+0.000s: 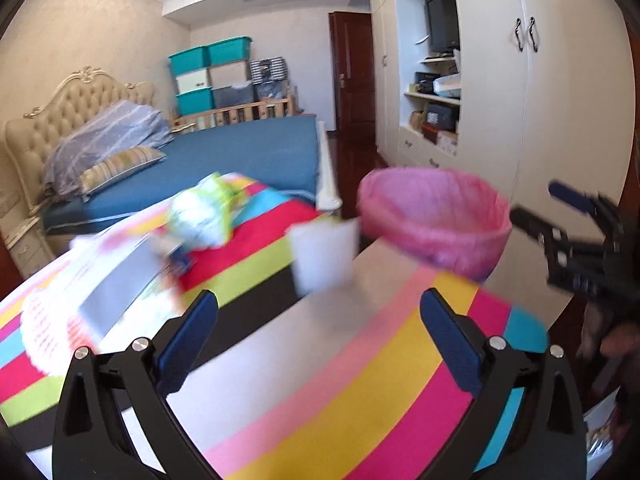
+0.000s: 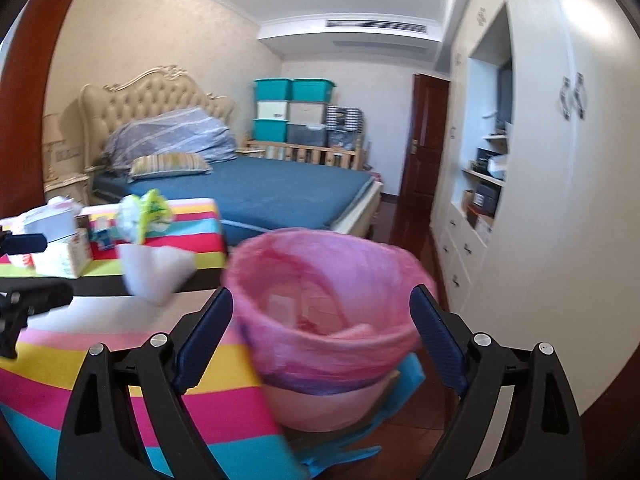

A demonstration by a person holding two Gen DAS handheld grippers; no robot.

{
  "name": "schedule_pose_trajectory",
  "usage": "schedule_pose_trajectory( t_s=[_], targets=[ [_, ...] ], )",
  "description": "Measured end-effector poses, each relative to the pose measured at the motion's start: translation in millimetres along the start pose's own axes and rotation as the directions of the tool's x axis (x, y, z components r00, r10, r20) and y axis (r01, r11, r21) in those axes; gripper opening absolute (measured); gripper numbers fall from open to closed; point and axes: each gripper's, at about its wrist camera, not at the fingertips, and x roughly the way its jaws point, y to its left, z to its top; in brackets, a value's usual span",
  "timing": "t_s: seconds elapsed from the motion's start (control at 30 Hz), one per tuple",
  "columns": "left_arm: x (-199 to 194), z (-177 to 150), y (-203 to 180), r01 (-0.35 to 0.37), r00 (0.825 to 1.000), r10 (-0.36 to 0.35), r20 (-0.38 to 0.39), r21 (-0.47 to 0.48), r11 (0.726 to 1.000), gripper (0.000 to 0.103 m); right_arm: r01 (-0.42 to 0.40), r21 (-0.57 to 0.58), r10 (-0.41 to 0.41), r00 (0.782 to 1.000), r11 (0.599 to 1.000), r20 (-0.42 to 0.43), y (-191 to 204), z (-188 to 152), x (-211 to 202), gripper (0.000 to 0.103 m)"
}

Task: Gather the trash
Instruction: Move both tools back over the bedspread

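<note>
A bin with a pink liner (image 1: 436, 216) (image 2: 328, 312) stands off the right end of the striped table (image 1: 360, 380). A blurred white piece of trash (image 1: 324, 256) (image 2: 154, 272) lies on the cloth just ahead of my left gripper (image 1: 319, 300), which is open and empty. A crumpled green-and-white wrapper (image 1: 200, 212) (image 2: 140, 212) and a white box (image 1: 116, 288) (image 2: 60, 252) lie further left. My right gripper (image 2: 321, 296) is open over the bin's near rim with nothing in it. It also shows as the right gripper (image 1: 540, 206) beside the bin.
Beyond the table is a blue bed (image 1: 248, 156) with pillows. White wardrobes (image 1: 560, 100) line the right wall past a strip of dark floor (image 2: 404, 220). Teal storage boxes (image 2: 292, 108) are stacked at the far wall. My left gripper (image 2: 32, 268) shows at the picture's left edge.
</note>
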Motion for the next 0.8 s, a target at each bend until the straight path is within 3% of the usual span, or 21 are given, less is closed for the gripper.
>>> schedule_pose_trajectory(
  t_s=[0.2,0.37,0.47,0.53,0.8],
  targets=[
    [-44,-38,56,-0.129,0.992,0.129,0.0,-0.051,0.99,0.098,-0.112,-0.046,0.111,0.993,0.993,-0.029,59,11,2,0.084],
    [-76,-51,109,-0.264,0.964,0.267,0.003,-0.132,0.955,0.098,-0.198,-0.072,0.195,0.98,0.978,-0.05,111,21,0,0.084],
    [-93,-62,136,-0.327,0.943,0.333,-0.001,-0.179,0.928,0.098,-0.2,-0.09,0.195,0.979,0.976,-0.067,137,24,4,0.084],
    [-101,-69,150,-0.34,0.938,0.346,-0.009,-0.21,0.917,0.098,-0.187,-0.093,0.179,0.98,0.978,-0.091,147,28,13,0.084],
    [-108,-77,172,-0.291,0.955,0.297,-0.018,-0.263,0.92,0.098,-0.101,-0.011,0.096,0.968,0.995,-0.233,154,41,74,0.084]
  ],
)
